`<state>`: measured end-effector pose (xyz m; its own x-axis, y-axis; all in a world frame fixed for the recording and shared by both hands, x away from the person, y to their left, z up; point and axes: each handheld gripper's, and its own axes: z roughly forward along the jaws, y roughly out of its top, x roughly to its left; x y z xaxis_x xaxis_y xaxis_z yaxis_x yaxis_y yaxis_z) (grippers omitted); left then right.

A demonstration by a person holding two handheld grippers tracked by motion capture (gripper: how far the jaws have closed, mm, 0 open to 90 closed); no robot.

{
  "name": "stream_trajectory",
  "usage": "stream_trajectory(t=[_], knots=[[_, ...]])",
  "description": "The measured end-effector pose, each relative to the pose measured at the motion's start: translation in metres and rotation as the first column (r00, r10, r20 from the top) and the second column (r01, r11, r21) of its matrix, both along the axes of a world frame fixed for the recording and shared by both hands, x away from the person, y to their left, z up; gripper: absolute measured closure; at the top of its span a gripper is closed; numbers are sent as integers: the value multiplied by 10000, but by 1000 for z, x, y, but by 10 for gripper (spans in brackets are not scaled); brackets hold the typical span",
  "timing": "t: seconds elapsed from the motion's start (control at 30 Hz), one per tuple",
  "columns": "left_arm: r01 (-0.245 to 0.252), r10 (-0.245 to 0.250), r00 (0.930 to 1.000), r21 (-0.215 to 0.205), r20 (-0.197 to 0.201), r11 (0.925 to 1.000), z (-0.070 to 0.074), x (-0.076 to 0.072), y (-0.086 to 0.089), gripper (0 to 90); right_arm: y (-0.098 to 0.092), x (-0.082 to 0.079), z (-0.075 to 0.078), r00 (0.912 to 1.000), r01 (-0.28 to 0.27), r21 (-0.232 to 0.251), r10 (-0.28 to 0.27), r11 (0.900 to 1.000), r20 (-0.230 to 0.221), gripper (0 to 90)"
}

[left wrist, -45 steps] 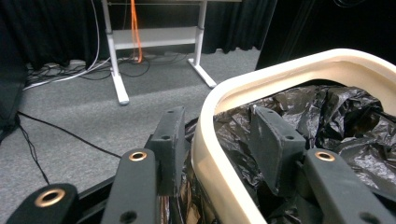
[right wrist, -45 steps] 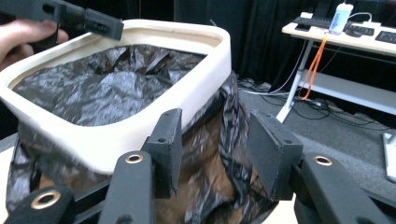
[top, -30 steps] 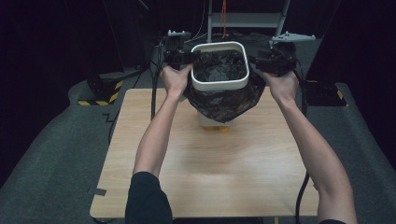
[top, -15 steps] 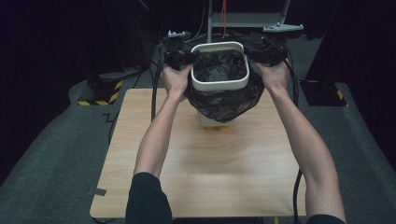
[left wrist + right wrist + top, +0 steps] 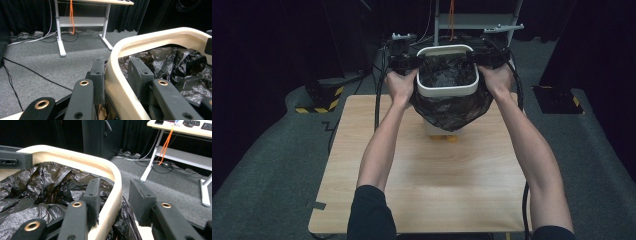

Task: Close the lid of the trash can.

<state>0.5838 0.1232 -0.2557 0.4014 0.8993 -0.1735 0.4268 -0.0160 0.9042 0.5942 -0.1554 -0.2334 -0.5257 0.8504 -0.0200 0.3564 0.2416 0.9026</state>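
Observation:
A cream bin stands at the far edge of the table, its rim ringed over a black bag that lines it and hangs outside. My left gripper straddles the rim's left side, one jaw outside and one inside. Its jaws have just been closing and the pads sit against the rim. My right gripper straddles the right side. Its jaws have just been closing too, with small gaps still beside the rim.
The bin rests on a light wooden table, with something orange at its base. Beyond the table are a white desk frame, floor cables and a yellow-black striped block. Grey carpet surrounds the table.
The right hand has moved left, bringing its gripper in from beside the bin onto the rim. The left hand has stayed at the rim. The bin has not shifted.

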Motion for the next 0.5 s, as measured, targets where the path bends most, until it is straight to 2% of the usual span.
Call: stream_trajectory(t=[0.1,0.23,0.37,0.5], knots=[[-59,59,10000,179,-30,9998,1,1,-2,679,3,3,1,9999,-78,-229,76,9997,-92,686],[-154,157,9999,475,-58,9988,4,2,-5,688,7,4,1,9999,121,-628,-129,9979,-110,703],[-165,167,9999,754,-31,9970,6,3,-9,693,8,4,0,9994,282,-774,-297,9966,-177,717],[-198,204,9998,858,-59,9961,6,4,-10,696,8,6,0,9990,361,-846,-383,9958,-241,724]])
